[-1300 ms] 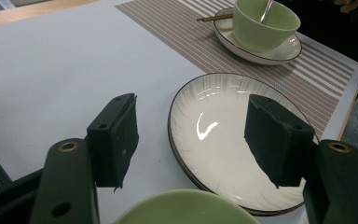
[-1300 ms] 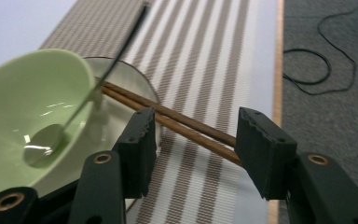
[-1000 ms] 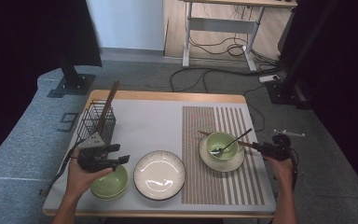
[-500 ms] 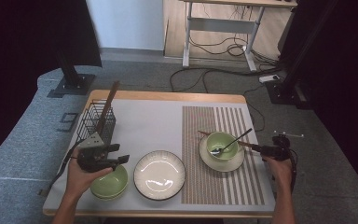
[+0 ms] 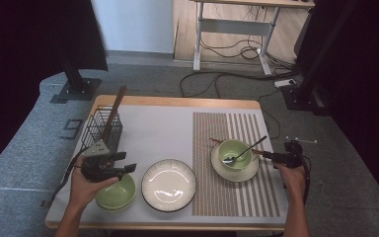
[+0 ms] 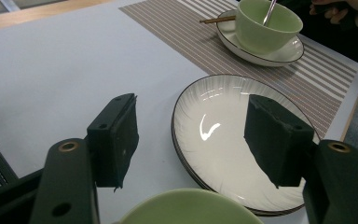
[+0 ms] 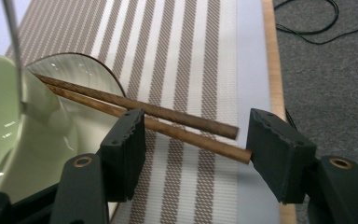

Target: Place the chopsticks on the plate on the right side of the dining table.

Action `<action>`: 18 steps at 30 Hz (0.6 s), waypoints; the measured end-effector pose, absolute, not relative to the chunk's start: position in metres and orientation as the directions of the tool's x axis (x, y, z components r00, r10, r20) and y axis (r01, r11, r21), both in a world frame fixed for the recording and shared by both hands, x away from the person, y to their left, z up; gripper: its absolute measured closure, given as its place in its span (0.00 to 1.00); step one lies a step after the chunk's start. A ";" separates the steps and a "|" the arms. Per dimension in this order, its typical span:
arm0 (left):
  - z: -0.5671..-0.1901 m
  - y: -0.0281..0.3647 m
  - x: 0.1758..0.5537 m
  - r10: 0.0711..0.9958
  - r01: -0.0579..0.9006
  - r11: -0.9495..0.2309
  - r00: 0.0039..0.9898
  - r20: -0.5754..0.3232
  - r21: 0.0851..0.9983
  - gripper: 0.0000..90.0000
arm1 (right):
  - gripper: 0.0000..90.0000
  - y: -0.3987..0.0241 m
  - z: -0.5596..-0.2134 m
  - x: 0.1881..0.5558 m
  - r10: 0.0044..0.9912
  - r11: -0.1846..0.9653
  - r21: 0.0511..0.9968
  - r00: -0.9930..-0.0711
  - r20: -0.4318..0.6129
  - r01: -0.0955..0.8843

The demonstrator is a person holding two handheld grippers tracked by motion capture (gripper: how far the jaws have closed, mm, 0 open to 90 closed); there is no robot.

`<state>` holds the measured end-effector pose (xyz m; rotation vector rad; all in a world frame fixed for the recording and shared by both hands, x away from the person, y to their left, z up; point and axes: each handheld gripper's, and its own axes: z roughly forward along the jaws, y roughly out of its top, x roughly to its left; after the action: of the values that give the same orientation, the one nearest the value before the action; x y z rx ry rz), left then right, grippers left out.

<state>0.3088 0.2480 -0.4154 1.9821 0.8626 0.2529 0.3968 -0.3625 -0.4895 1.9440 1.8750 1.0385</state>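
My right gripper (image 5: 270, 156) (image 7: 193, 144) stands open at the right end of a pair of brown chopsticks (image 5: 215, 141) (image 7: 177, 122). The sticks lie between its pads without being pressed. They rest across a white saucer (image 5: 238, 173) behind a green bowl (image 5: 234, 150) that holds a metal spoon (image 5: 246, 149) (image 7: 12, 51). My left gripper (image 5: 124, 163) (image 6: 191, 140) is open and empty, just above the rim of a second green bowl (image 5: 116, 193) (image 6: 191, 211). A white plate (image 5: 169, 185) (image 6: 216, 156) lies just ahead of it.
A striped placemat (image 5: 227, 202) (image 7: 191, 46) covers the table's right half. A black wire basket (image 5: 97, 129) with a wooden utensil (image 5: 115, 109) stands at the left. The table's wooden edge (image 7: 272, 70) runs close beside the right gripper. Cables and a desk frame lie on the floor beyond.
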 end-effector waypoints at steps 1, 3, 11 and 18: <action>-0.415 0.248 0.309 0.662 0.471 -0.322 0.732 -0.159 0.821 0.39 | 0.42 -0.361 -0.489 0.398 0.944 -0.146 0.625 -0.081 0.319 0.767; -0.415 0.248 0.308 0.662 0.470 -0.322 0.732 -0.159 0.822 0.39 | 0.42 -0.359 -0.489 0.399 0.945 -0.148 0.626 -0.078 0.319 0.766; -0.415 0.249 0.309 0.663 0.469 -0.322 0.731 -0.158 0.822 0.39 | 0.43 -0.353 -0.490 0.403 0.946 -0.140 0.627 -0.083 0.312 0.766; -0.415 0.249 0.308 0.664 0.470 -0.323 0.731 -0.157 0.822 0.39 | 0.43 -0.348 -0.490 0.406 0.946 -0.123 0.631 -0.102 0.309 0.766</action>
<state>0.3084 0.2491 -0.4149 1.9814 0.8635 0.2576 0.4056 -0.3480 -0.4902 1.9176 1.8942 1.0436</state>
